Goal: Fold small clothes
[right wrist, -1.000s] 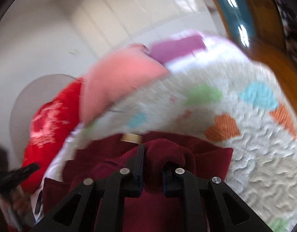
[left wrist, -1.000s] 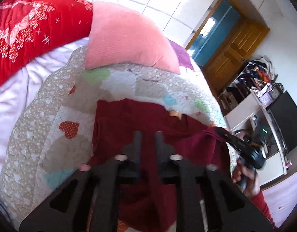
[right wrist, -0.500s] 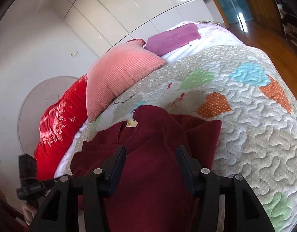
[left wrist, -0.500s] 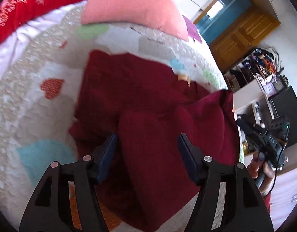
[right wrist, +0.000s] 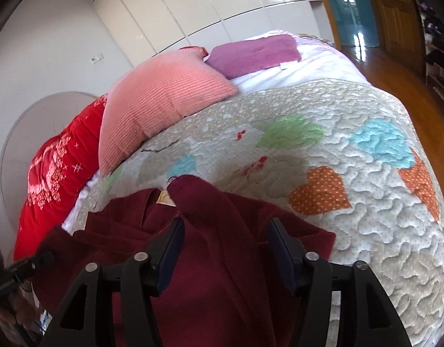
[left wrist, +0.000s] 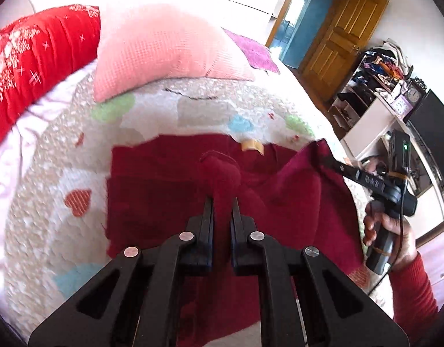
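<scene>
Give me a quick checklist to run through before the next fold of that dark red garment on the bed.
1. Left gripper shut on a bunched fold of the garment: ok.
2. Right gripper jaws opening, cloth between them not pinched: ok.
3. Garment flat: not ok, right side is raised.
4. Garment fully on the quilt: cannot tell, near edge hidden.
5. Pink pillow clear of garment: ok.

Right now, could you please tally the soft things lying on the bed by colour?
Maroon garment: 1
Pink cushion: 1
Purple cushion: 1
Red bedding: 1
Patchwork heart quilt: 1
Total: 5
</scene>
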### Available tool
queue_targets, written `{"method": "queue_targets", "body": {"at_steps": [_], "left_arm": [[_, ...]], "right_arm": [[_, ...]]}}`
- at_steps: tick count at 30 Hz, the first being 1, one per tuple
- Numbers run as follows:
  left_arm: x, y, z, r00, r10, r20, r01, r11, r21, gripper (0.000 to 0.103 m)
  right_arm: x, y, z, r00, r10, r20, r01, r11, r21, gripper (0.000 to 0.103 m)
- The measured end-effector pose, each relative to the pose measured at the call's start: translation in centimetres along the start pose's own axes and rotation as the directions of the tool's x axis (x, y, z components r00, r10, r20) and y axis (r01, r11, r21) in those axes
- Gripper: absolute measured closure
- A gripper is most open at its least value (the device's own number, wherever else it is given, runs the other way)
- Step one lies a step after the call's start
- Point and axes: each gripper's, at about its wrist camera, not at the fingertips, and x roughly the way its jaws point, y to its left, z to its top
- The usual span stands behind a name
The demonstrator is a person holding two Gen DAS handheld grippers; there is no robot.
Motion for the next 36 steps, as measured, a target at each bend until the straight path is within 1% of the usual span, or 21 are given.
{"method": "queue_targets", "body": {"at_steps": [1, 2, 3, 4, 7, 9, 10, 13, 15, 16, 17, 19, 20, 22, 25, 27, 30, 32, 33, 34, 36], "left_arm": [[0.1, 0.3, 0.7, 1.000, 0.014, 0.009, -0.014, 1.000, -0.004, 0.096], [0.3, 0.4, 1.2, 1.000, 0.020, 0.011, -0.020, 1.000, -0.008, 0.096], [0.4, 0.6, 2.0, 0.999, 0.033, 0.022, -0.033, 0.999, -0.007, 0.096], [0.5, 0.7, 2.5, 0.998, 0.046, 0.032, -0.046, 0.999, -0.003, 0.096], [1.0, 1.1, 4.6, 0.990, 0.118, 0.077, -0.120, 0.992, 0.023, 0.096], [2.2, 2.0, 5.9, 0.979, 0.178, 0.097, -0.181, 0.983, 0.019, 0.096], [3.1, 2.4, 6.3, 0.978, 0.187, 0.090, -0.189, 0.982, 0.014, 0.096], [7.0, 4.5, 6.6, 0.979, 0.199, 0.039, -0.197, 0.978, -0.064, 0.096], [9.4, 6.0, 6.2, 0.975, 0.220, -0.031, -0.222, 0.971, -0.088, 0.092], [10.1, 6.8, 5.8, 0.972, 0.231, -0.051, -0.235, 0.967, -0.100, 0.091], [10.0, 7.1, 5.5, 0.972, 0.231, -0.046, -0.235, 0.966, -0.107, 0.091], [9.1, 7.7, 5.1, 0.975, 0.222, -0.025, -0.224, 0.969, -0.105, 0.087], [8.3, 7.9, 5.0, 0.974, 0.224, -0.018, -0.225, 0.970, -0.094, 0.083], [6.6, 7.9, 4.7, 0.972, 0.235, -0.003, -0.234, 0.969, -0.080, 0.076], [3.5, 7.3, 3.7, 0.977, 0.210, 0.027, -0.209, 0.977, -0.040, 0.076], [2.1, 6.8, 2.4, 0.981, 0.190, 0.029, -0.190, 0.982, -0.020, 0.076], [0.9, 5.9, 0.0, 0.989, 0.146, 0.008, -0.146, 0.989, -0.008, 0.076], [0.3, 5.3, -2.0, 0.992, 0.126, -0.006, -0.126, 0.992, -0.003, 0.076], [0.0, 5.2, -2.8, 0.992, 0.124, -0.012, -0.124, 0.992, -0.004, 0.076], [-0.2, 5.1, -3.8, 0.993, 0.120, -0.013, -0.121, 0.993, -0.011, 0.076], [-0.6, 5.1, -5.7, 0.994, 0.106, -0.023, -0.106, 0.994, -0.017, 0.076]], "right_arm": [[0.4, 0.2, 0.0, 1.000, -0.014, -0.013, 0.013, 1.000, -0.020, 0.040], [1.1, 0.5, 0.0, 0.998, -0.042, -0.037, 0.040, 0.998, -0.045, 0.057], [1.4, 0.7, 0.0, 0.997, -0.062, -0.050, 0.059, 0.996, -0.061, 0.088], [1.6, 0.8, 0.1, 0.996, -0.070, -0.052, 0.066, 0.995, -0.070, 0.094], [-0.1, 0.6, 0.5, 0.997, -0.071, 0.041, 0.073, 0.996, -0.048, 0.094], [-0.8, -0.4, 0.8, 0.995, -0.072, 0.076, 0.072, 0.997, 0.006, 0.094], [-0.6, -1.2, 0.9, 0.995, -0.076, 0.071, 0.073, 0.996, 0.040, 0.094], [1.0, -1.9, 0.9, 0.994, -0.105, 0.018, 0.104, 0.992, 0.065, 0.092], [1.4, -2.0, 0.7, 0.986, -0.165, -0.011, 0.166, 0.984, 0.058, 0.077], [0.5, -2.0, 0.6, 0.982, -0.189, 0.016, 0.187, 0.981, 0.054, 0.074], [-0.4, -1.9, 0.6, 0.980, -0.194, 0.041, 0.192, 0.980, 0.046, 0.070], [-2.7, -1.2, 0.2, 0.974, -0.210, 0.085, 0.210, 0.978, 0.010, 0.070], [-3.6, -0.7, -0.1, 0.976, -0.197, 0.092, 0.199, 0.980, -0.016, 0.070], [-4.5, 0.3, -0.8, 0.984, -0.156, 0.085, 0.161, 0.985, -0.065, 0.070], [-5.0, 2.3, -3.0, 0.995, -0.088, 0.055, 0.095, 0.986, -0.137, 0.070], [-4.4, 3.0, -3.6, 0.996, -0.079, 0.043, 0.085, 0.984, -0.157, 0.070], [-2.4, 2.5, -3.4, 0.992, -0.121, 0.031, 0.124, 0.985, -0.122, 0.070], [0.0, 0.7, -2.7, 0.970, -0.242, 0.001, 0.241, 0.967, -0.088, 0.070], [0.9, -0.1, -2.5, 0.966, -0.257, -0.033, 0.255, 0.965, -0.060, 0.070], [1.1, -0.6, -2.4, 0.970, -0.237, -0.048, 0.236, 0.971, -0.027, 0.070], [-0.1, -0.1, -2.5, 0.973, -0.231, -0.020, 0.231, 0.973, -0.010, 0.069]]}}
